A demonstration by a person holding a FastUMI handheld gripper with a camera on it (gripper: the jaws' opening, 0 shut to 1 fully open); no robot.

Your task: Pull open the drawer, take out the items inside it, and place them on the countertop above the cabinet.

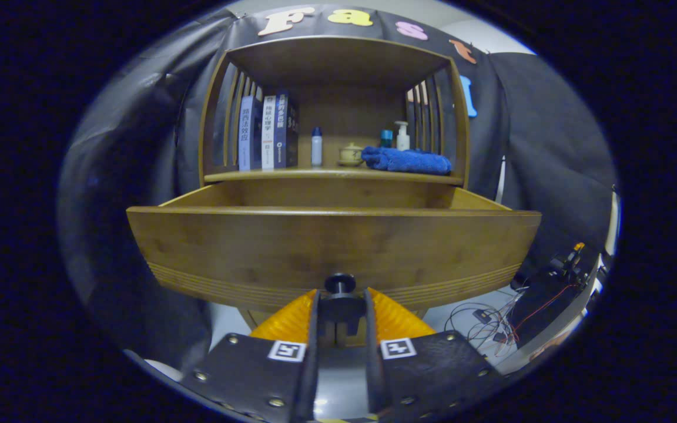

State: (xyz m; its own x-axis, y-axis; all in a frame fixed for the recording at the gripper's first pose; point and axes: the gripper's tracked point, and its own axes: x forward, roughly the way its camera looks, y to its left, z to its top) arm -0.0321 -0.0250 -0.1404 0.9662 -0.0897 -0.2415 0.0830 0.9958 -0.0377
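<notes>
On the countertop (291,175) we see upright books (268,134), a slim bottle (316,147), a squat pot (350,154) and a soft folded towel (407,160). Below, the bamboo drawer (332,247) stands pulled out, its curved front grooved along the bottom. Our gripper (340,299) is clenched on the round knob (339,284)

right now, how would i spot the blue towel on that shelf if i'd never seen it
Find the wooden cabinet beyond the gripper, which is shut on the drawer knob. On its countertop, right of the books, lies the blue towel: the one soft, folded thing.
</notes>
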